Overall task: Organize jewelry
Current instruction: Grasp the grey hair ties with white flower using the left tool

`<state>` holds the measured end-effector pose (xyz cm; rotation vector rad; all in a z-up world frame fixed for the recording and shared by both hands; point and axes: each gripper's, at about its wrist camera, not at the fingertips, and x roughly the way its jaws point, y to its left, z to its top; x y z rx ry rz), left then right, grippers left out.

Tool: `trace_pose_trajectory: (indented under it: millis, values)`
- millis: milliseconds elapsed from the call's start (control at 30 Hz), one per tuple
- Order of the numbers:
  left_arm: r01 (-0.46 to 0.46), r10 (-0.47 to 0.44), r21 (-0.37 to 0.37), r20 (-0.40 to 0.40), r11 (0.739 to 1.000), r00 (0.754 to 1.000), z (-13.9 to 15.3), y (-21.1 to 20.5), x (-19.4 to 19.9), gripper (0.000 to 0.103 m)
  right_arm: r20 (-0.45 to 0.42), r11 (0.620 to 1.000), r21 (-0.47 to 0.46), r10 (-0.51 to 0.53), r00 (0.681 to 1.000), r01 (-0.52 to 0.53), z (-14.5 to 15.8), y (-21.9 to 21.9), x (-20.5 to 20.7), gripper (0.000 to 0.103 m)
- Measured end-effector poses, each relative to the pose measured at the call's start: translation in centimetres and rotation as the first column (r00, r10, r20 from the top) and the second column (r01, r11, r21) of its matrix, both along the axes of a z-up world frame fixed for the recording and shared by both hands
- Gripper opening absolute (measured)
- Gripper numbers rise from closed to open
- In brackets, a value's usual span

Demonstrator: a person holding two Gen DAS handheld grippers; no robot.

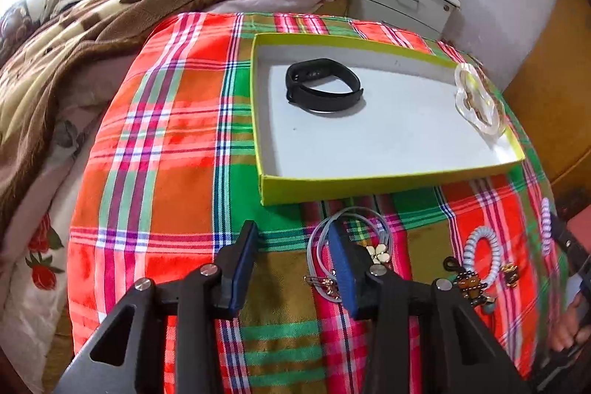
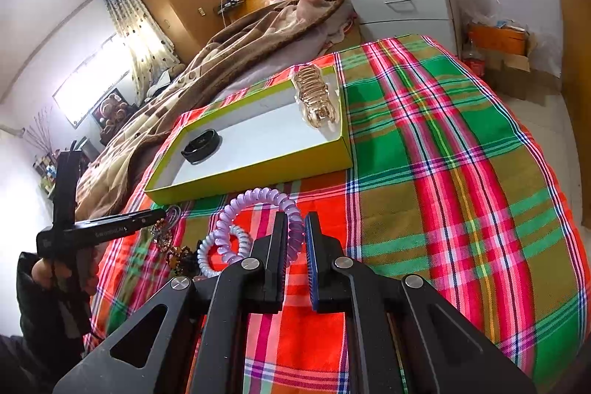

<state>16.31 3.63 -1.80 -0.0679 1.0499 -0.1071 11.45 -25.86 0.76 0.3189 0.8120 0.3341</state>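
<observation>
Plaid cloth (image 1: 177,143) in red, green and orange covers the bed under both tools. Left tool (image 1: 293,248) points down at the cloth with its jaws apart and nothing pressed between the pads; a loop of thin grey hair ties (image 1: 334,228) lies around the tip of its right-hand finger, with a small flower charm (image 1: 377,252) just beside that finger. Right tool (image 2: 295,224) is closed on the purple spiral hair tie (image 2: 255,200), pinching its coil between the blue pads. A pale blue spiral tie (image 2: 221,252) lies on the cloth to the left of that tool, touching the purple one as far as the view allows. Dark beaded pieces (image 1: 471,287) sit next to it. Ahead of both tools stands the yellow-green tray (image 1: 369,187); inside it a black wristband (image 1: 323,87) rests toward the left and a clear hair claw clip (image 1: 476,102) leans at the right wall.
</observation>
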Motion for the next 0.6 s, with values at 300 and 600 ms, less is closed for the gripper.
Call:
trace_pose_trajectory:
  millis: [300, 600]
  values:
    - [0.065, -0.066, 0.028, 0.007, 0.997, 0.998, 0.1, -0.9, -0.3, 0.004, -0.004, 1.0, -0.008, -0.001, 1.0, 0.001, -0.2, 0.2, 0.1, 0.01]
    - [0.057, -0.055, -0.036, 0.056, 0.998, 0.997, 1.6, -0.3, -1.2, 0.002, 0.01, 1.0, -0.01, -0.009, 1.0, 0.009, 0.4, 0.2, 0.0, 0.01]
